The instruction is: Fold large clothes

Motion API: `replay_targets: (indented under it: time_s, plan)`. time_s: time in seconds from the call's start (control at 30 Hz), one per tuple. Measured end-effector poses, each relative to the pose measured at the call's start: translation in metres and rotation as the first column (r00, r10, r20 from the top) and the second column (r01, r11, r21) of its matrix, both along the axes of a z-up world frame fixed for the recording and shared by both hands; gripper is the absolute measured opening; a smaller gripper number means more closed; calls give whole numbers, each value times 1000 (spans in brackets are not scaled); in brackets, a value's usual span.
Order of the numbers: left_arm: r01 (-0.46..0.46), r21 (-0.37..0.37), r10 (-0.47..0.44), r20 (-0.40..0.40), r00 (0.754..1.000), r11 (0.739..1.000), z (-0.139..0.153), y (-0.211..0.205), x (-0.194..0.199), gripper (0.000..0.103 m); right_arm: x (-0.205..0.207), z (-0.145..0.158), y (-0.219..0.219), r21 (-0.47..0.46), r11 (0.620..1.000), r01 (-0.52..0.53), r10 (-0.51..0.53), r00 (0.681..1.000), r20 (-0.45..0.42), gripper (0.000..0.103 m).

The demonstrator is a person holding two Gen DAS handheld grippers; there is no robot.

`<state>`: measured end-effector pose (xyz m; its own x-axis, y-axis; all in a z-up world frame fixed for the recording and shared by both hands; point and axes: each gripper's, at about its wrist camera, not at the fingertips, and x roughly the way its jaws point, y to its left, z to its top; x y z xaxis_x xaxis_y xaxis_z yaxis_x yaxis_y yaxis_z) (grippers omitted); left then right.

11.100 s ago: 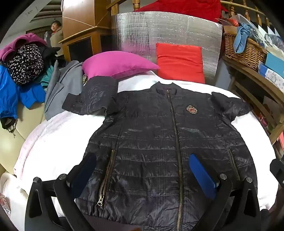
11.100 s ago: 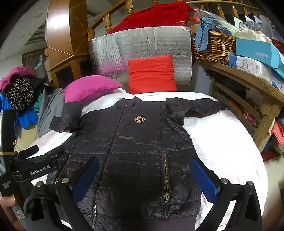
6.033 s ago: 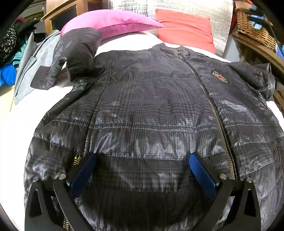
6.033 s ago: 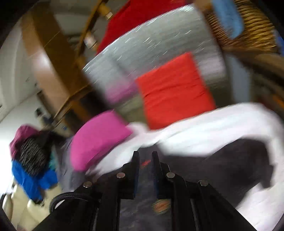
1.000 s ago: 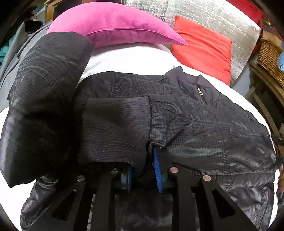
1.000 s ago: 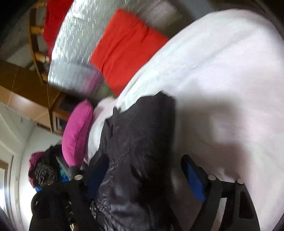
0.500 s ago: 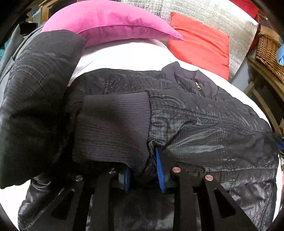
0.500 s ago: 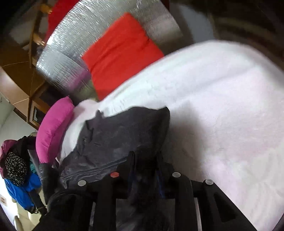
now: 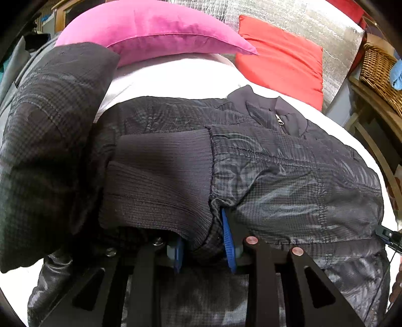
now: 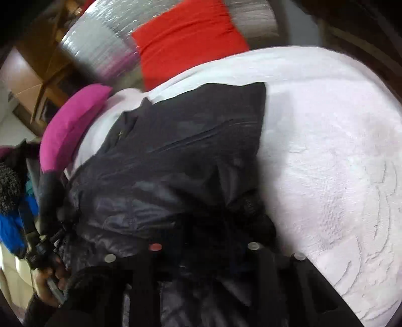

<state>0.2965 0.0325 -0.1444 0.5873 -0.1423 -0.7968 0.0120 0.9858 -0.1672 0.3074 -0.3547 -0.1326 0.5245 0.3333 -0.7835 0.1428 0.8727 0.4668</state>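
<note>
A white-covered bed [image 9: 176, 83] lies ahead of the fingers; beyond it, 1 pink pillow [image 9: 155, 32], 1 red cushion [image 9: 284, 57], a silvery panel [image 9: 301, 22], wooden furniture [image 10: 32, 75].

- No text, label, brand, number or sign can be read in either view.
- On the black jacket [image 9: 289, 176] no badge or print is shown; only a small zip pull at the collar is seen, and no marking can be made out on it.
- The right wrist view is blurred, so nothing can be read there.
</note>
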Motion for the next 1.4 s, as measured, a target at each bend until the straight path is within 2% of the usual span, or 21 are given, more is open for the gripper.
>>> replay_targets:
  time_s: [0.07,0.13,0.17,0.2,0.23,0.27,0.37,0.43,0.53,0.6,0.67,0.7,0.73,0.8,0.9,0.97,1.03,1.13,1.2,1.27,1.4]
  plan:
    - [2,-13,-3,-26,1000,1000,5,4,-1,31,-2,5,0,-1,1000,10,-10,1000,12,25]
    - [-7,-40,6,-21,1000,999,18,11,-9,34,-4,13,3,-5,1000,11,-11,999,35,35]
    - [-16,-59,16,0,1000,998,28,17,-18,39,-7,21,3,-3,1000,18,-18,998,64,42]
    - [-25,-63,26,16,1000,998,36,21,-23,51,-10,30,1,2,999,36,-36,995,92,66]
    - [-38,-56,40,41,998,998,46,25,-32,56,-14,37,-7,-1,998,58,-57,991,119,81]
    - [-52,-38,55,74,996,998,56,29,-40,60,-13,45,-8,-4,998,70,-68,987,144,82]
    - [-81,12,78,154,985,997,74,32,-47,61,1,60,-20,-13,996,84,-80,981,179,82]
    - [-64,16,61,173,983,998,77,28,-41,61,22,52,-28,8,995,103,-103,982,156,82]
    - [3,43,-10,146,989,999,63,9,-23,61,57,22,-53,113,978,173,-182,981,73,82]
    - [35,49,-40,90,995,998,45,-1,-8,61,76,7,-60,188,967,172,-183,982,45,80]
    - [33,59,-35,38,999,998,26,-6,4,60,88,1,-50,180,974,139,-147,988,35,67]
    - [27,64,-27,2,1000,998,15,-7,9,57,93,-1,-46,123,985,122,-126,992,28,42]
    - [24,59,-23,-13,1000,998,6,-6,13,56,93,-4,-45,74,990,121,-122,992,17,30]
    - [35,81,-37,14,999,996,3,-9,11,57,97,-16,-42,8,993,116,-116,993,-5,29]
    - [40,104,-41,2,999,994,4,-11,11,57,97,-11,-33,-63,991,116,-114,993,23,32]
    - [33,105,-33,0,999,994,14,-10,10,57,89,4,-29,-127,980,150,-146,988,41,45]
    - [18,121,-24,48,999,992,30,-5,4,57,73,26,-30,-176,969,174,-159,983,94,58]
    - [-1,146,-19,137,990,989,54,-5,-9,61,44,60,-14,-181,970,165,-129,972,195,63]
    - [4,167,-29,150,988,986,57,-6,-10,61,36,68,3,-169,978,119,-81,973,216,63]
    - [2,178,-21,108,994,984,48,-6,-5,61,25,68,32,-164,986,28,8,976,218,63]
    - [0,190,5,-28,1000,982,16,-1,10,64,24,34,72,-223,970,-92,121,986,118,63]
